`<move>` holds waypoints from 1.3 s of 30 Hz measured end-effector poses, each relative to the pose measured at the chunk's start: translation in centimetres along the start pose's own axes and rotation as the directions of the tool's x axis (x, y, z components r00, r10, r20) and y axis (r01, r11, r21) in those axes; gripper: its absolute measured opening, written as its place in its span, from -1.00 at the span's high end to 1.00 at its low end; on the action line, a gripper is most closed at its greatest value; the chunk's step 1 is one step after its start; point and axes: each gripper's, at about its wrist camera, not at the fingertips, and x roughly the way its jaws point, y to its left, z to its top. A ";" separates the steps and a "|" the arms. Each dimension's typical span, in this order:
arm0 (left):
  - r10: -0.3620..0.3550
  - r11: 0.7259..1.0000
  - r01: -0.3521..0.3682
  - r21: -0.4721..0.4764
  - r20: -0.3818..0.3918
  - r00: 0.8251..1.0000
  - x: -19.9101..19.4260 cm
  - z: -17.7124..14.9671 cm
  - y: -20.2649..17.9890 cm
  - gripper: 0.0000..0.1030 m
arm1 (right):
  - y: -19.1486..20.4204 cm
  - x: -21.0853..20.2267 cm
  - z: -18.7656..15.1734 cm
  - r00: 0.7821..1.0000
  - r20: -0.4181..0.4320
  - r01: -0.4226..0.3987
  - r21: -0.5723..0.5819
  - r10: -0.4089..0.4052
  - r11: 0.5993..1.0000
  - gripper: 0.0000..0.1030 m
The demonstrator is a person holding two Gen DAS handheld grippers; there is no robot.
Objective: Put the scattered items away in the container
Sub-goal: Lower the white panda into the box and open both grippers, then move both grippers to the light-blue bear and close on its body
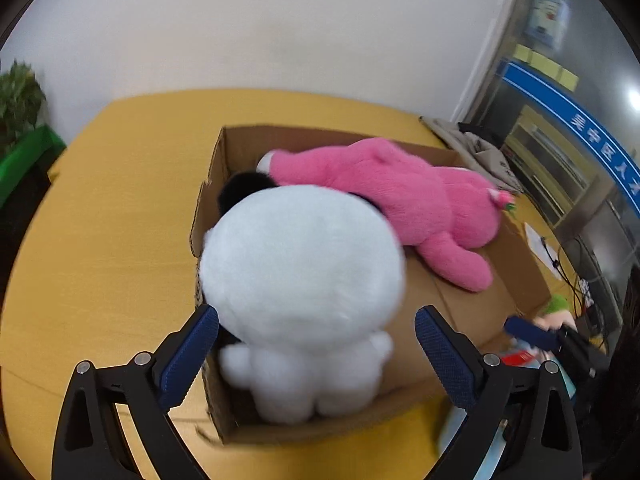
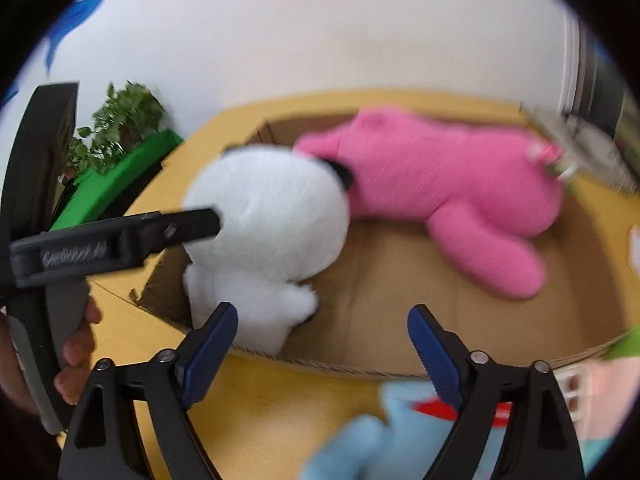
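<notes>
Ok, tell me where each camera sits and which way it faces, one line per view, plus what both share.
Left wrist: on the left hand-held gripper, looking down along its open blue-padded fingers at the white plush in the cardboard box; the right hand-held gripper's tip shows at right.
Right wrist: on the right hand-held gripper, open, facing the same box from its near long side; the left hand-held gripper and the hand holding it show at left.
Shared: the white plush, pink plush, box and yellow table.
</notes>
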 end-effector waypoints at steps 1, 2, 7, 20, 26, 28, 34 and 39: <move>0.000 1.000 0.000 0.009 0.011 1.000 -1.1 -0.6 -1.0 -0.99 | 0.0 -0.8 0.1 1.000 0.016 -0.002 -0.007 0.002 1.000 -0.81; -0.005 1.000 0.005 0.015 0.018 1.000 -2.0 -1.3 -2.0 -0.99 | -0.3 -1.6 -0.1 0.999 0.031 -0.007 -0.005 0.007 1.000 -0.92; -0.109 0.994 0.110 -0.008 0.044 0.993 -4.7 -4.7 -6.4 -0.99 | -2.2 -4.7 -1.9 0.997 0.075 0.011 0.029 -0.013 1.000 -0.99; -0.222 0.975 0.221 -0.019 -0.057 0.973 -2.1 -8.4 -13.2 -0.99 | -7.2 -9.2 -7.5 0.996 0.079 -0.036 0.018 0.035 0.999 -0.99; -0.253 0.967 0.256 0.006 -0.135 0.958 1.5 -9.0 -14.5 -0.99 | -6.0 -6.7 -9.7 0.993 0.002 -0.120 -0.045 0.120 0.992 -0.99; -0.253 0.966 0.259 0.016 -0.176 0.951 2.6 -9.4 -14.6 -0.99 | -5.1 -6.0 -10.2 0.985 -0.014 -0.175 -0.060 0.174 0.983 -0.99; -0.233 0.962 0.261 0.086 -0.245 0.941 4.3 -11.2 -15.7 -0.98 | -3.4 -2.8 -11.7 0.987 -0.076 -0.150 -0.126 0.142 0.981 -1.00; -0.248 0.957 0.280 0.081 -0.278 0.928 4.4 -12.1 -15.5 -0.97 | -3.4 -1.9 -12.5 0.986 -0.090 -0.151 -0.138 0.139 0.979 -1.00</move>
